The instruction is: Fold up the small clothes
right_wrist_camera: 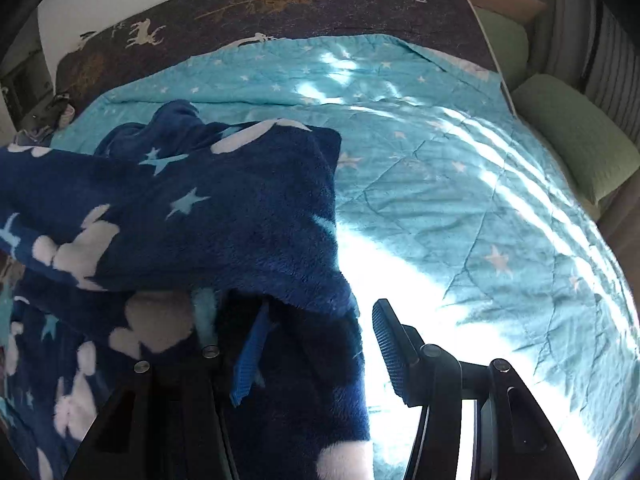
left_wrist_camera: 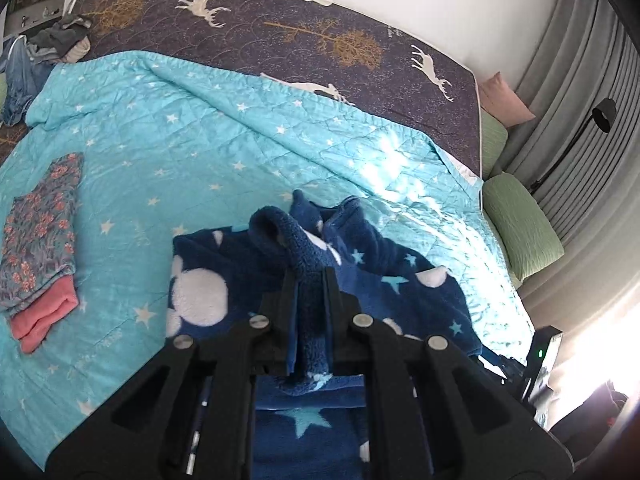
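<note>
A dark blue fleece garment (left_wrist_camera: pixel 240 264) with white mouse heads and light stars lies bunched on the turquoise star quilt (left_wrist_camera: pixel 200 140). My left gripper (left_wrist_camera: pixel 312 280) is shut on a thick fold of it. In the right wrist view the same fleece (right_wrist_camera: pixel 224 216) drapes over the left finger of my right gripper (right_wrist_camera: pixel 304 320). The jaws stand wide apart, and the right finger pad (right_wrist_camera: pixel 390 348) is bare above the quilt (right_wrist_camera: pixel 460 200). A folded stack lies at the left: a floral piece (left_wrist_camera: pixel 40 224) on a coral one (left_wrist_camera: pixel 44 316).
The quilt lies on a dark deer-print bedspread (left_wrist_camera: pixel 280 28). A heap of unfolded clothes (left_wrist_camera: pixel 52 44) sits at the far left corner. Green cushions (left_wrist_camera: pixel 520 224) and a pink one (left_wrist_camera: pixel 504 96) line the right side by grey curtains. A floor lamp (left_wrist_camera: pixel 600 116) stands there.
</note>
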`<state>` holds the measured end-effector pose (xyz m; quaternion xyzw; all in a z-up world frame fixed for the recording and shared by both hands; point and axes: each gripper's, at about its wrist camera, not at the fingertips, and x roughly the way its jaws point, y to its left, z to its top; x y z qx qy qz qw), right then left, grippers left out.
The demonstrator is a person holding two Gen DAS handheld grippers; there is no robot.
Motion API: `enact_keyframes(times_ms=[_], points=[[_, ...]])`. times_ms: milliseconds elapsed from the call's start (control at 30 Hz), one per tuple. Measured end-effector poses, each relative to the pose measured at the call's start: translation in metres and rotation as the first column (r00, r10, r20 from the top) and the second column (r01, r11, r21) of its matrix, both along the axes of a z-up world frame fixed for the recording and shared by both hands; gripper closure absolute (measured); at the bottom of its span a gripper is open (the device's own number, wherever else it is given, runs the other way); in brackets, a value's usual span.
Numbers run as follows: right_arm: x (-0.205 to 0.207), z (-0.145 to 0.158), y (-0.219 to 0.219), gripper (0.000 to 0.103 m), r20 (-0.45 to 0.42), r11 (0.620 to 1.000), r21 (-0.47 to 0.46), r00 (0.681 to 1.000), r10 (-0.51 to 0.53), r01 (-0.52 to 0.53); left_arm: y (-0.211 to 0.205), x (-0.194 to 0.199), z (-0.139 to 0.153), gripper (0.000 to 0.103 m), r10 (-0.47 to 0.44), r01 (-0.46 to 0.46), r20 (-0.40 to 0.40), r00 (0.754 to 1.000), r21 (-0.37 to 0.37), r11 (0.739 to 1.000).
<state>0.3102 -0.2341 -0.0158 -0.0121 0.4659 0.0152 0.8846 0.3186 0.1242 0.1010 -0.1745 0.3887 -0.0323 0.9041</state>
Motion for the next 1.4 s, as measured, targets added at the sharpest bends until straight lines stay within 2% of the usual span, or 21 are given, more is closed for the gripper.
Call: enact_keyframes(times_ms=[33, 100, 167, 200, 300, 400, 467, 500, 567, 600, 633, 700, 800, 900, 967, 1000, 1033, 1100, 1200, 1300, 1400], points=[[0.004, 0.001, -0.009, 0.061, 0.002, 0.998, 0.034, 0.999, -0.043, 0.043, -0.004, 0.002, 0.005, 0.091, -0.005, 0.005, 0.009, 1.000, 0.007, 1.000], [0.009, 0.003, -0.035, 0.067, -0.027, 0.973, 0.204, 0.994, -0.108, 0.111, -0.014, 0.005, 0.021, 0.091, -0.020, 0.019, 0.041, 0.999, 0.020, 1.000], [0.008, 0.004, -0.063, 0.070, -0.068, 0.911, 0.372, 0.984, -0.165, 0.179, -0.024, 0.006, 0.040, 0.092, -0.033, 0.030, 0.078, 0.996, 0.037, 0.999], [0.006, 0.007, -0.069, 0.070, -0.069, 0.900, 0.394, 0.982, -0.175, 0.188, -0.029, 0.004, 0.050, 0.093, -0.032, 0.026, 0.099, 0.995, 0.062, 0.998], [-0.006, 0.020, -0.071, 0.070, -0.025, 0.920, 0.358, 0.986, -0.162, 0.160, -0.035, -0.002, 0.071, 0.095, -0.036, 0.019, 0.157, 0.987, 0.110, 0.994], [-0.026, 0.042, -0.057, 0.070, 0.047, 0.965, 0.237, 0.991, -0.123, 0.109, -0.036, -0.007, 0.085, 0.095, -0.046, 0.022, 0.184, 0.982, 0.126, 0.992], [-0.046, 0.057, -0.039, 0.068, 0.101, 0.975, 0.222, 0.995, -0.014, -0.009, -0.037, -0.009, 0.084, 0.095, -0.053, 0.027, 0.178, 0.983, 0.141, 0.990], [-0.055, 0.062, -0.022, 0.070, 0.114, 0.973, 0.207, 0.991, 0.077, -0.100, -0.036, -0.007, 0.081, 0.094, -0.056, 0.031, 0.169, 0.984, 0.144, 0.989], [-0.068, 0.062, 0.015, 0.088, 0.095, 0.952, 0.153, 0.963, 0.252, -0.264, -0.033, -0.005, 0.057, 0.090, -0.070, 0.056, 0.099, 0.993, 0.140, 0.989], [-0.073, 0.059, 0.028, 0.091, 0.077, 0.940, 0.142, 0.950, 0.302, -0.310, -0.031, -0.005, 0.047, 0.073, -0.074, 0.065, 0.070, 0.995, 0.132, 0.989], [-0.075, 0.056, 0.035, 0.091, 0.066, 0.934, 0.145, 0.946, 0.319, -0.325, -0.025, -0.005, 0.025, 0.049, -0.070, 0.068, 0.013, 0.997, 0.115, 0.991], [-0.077, 0.050, 0.039, 0.091, 0.057, 0.932, 0.156, 0.945, 0.323, -0.328, -0.014, -0.008, -0.005, 0.031, -0.038, 0.042, -0.046, 0.998, 0.104, 0.994], [-0.068, 0.040, 0.033, 0.090, 0.038, 0.926, 0.190, 0.945, 0.326, -0.327, 0.011, -0.006, -0.068, 0.030, 0.005, 0.000, -0.189, 0.982, 0.027, 1.000], [-0.062, 0.035, 0.030, 0.089, 0.019, 0.923, 0.195, 0.942, 0.335, -0.332, 0.027, 0.000, -0.115, 0.031, 0.027, -0.065, -0.291, 0.956, -0.121, 0.991], [-0.060, 0.035, 0.026, 0.089, 0.014, 0.923, 0.201, 0.943, 0.331, -0.327, 0.028, 0.005, -0.131, 0.034, 0.003, -0.068, -0.308, 0.951, -0.198, 0.978], [-0.059, 0.035, 0.023, 0.089, 0.011, 0.923, 0.209, 0.945, 0.327, -0.322, 0.024, 0.005, -0.134, 0.041, -0.004, -0.061, -0.304, 0.953, -0.204, 0.977], [-0.056, 0.032, 0.025, 0.089, 0.009, 0.924, 0.214, 0.947, 0.322, -0.317, 0.019, 0.007, -0.135, 0.066, -0.009, -0.049, -0.297, 0.955, -0.188, 0.981], [-0.055, 0.029, 0.019, 0.088, 0.001, 0.930, 0.218, 0.953, 0.302, -0.295, 0.008, 0.011, -0.134, 0.092, -0.040, -0.012, -0.303, 0.952, -0.170, 0.985], [-0.054, 0.027, 0.009, 0.088, 0.001, 0.929, 0.244, 0.958, 0.286, -0.278, 0.002, 0.013, -0.098, 0.093, -0.033, -0.008, -0.210, 0.977, -0.194, 0.981], [-0.053, 0.028, 0.014, 0.088, 0.015, 0.906, 0.284, 0.946, 0.324, -0.315, -0.017, 0.017, -0.031, 0.093, -0.073, 0.056, -0.071, 0.995, -0.221, 0.974], [-0.047, 0.028, 0.038, 0.088, 0.023, 0.888, 0.283, 0.928, 0.371, -0.362, -0.049, 0.018, 0.036, 0.093, -0.121, 0.128, 0.061, 0.991, -0.140, 0.982]])
